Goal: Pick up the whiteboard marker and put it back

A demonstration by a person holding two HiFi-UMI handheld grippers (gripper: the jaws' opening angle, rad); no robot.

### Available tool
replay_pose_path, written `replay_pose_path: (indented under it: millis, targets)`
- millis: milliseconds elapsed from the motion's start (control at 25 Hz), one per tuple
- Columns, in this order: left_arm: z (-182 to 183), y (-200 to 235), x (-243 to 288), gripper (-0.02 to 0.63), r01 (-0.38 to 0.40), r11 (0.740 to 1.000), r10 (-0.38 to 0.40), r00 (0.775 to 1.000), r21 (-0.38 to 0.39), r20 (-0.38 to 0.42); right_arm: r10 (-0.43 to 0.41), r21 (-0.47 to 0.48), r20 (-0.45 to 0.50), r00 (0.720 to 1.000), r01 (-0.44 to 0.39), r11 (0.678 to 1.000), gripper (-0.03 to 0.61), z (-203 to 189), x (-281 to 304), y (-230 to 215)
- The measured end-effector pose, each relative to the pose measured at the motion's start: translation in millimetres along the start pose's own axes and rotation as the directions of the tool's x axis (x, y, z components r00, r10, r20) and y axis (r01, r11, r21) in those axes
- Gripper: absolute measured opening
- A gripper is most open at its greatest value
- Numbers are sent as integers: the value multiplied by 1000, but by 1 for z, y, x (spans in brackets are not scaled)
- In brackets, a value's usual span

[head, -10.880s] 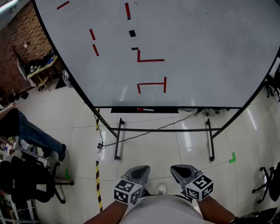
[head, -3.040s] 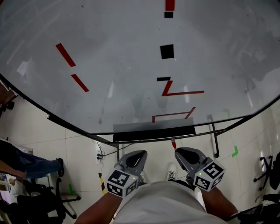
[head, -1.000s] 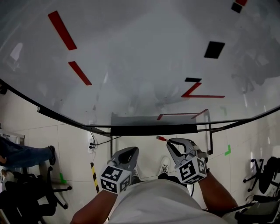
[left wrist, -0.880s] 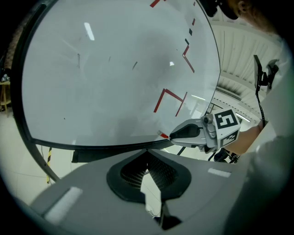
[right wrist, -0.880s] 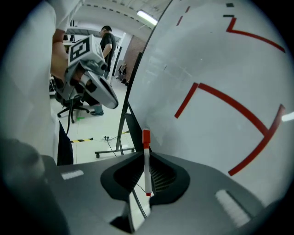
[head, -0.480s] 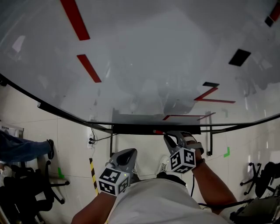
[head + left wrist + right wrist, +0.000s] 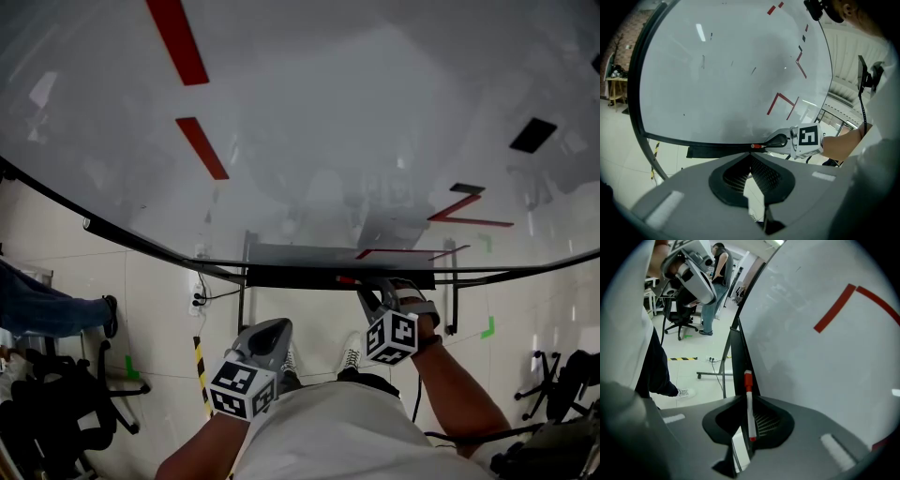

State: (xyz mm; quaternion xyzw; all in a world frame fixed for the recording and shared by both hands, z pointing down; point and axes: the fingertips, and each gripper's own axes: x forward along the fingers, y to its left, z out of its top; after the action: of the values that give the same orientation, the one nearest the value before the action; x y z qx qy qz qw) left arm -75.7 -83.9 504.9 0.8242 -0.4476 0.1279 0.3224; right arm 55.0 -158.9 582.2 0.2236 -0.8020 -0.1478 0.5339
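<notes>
The whiteboard marker (image 7: 749,405), white with a red cap, sits lengthwise between the jaws of my right gripper (image 7: 749,422), which is shut on it. Its red cap (image 7: 346,279) points left, level with the black tray (image 7: 300,277) at the whiteboard's (image 7: 309,122) lower edge. I cannot tell whether it touches the tray. In the head view the right gripper (image 7: 372,296) is right at the tray's front. My left gripper (image 7: 267,332) hangs low near my body, shut and holding nothing. The left gripper view shows the right gripper (image 7: 777,140) and the red cap (image 7: 756,146) by the tray (image 7: 717,151).
Red tape strips (image 7: 202,147) and black squares (image 7: 534,135) mark the board. Its stand's legs (image 7: 246,300) and a cable run below. A person's legs (image 7: 42,314) and office chairs (image 7: 56,412) are at left, another chair (image 7: 562,384) at right. Yellow-black tape (image 7: 199,361) lies on the floor.
Over the last second my right gripper has carried the marker forward to the tray's edge. My view has drifted left along the board. The left gripper has stayed low.
</notes>
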Motion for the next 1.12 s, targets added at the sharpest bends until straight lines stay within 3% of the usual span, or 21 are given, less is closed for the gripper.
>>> replay_pose_path:
  millis: [400,1120]
  targets:
    - [2,-7,4,17,19,1000,-19,1000,15,-7,-11,68,-3,1000,11,998,60,-3,-9,-3]
    - [4,-22,3,17,38,998,-38,999,51,-3,-39,120,31,999,35,992,31,0,-29,-6]
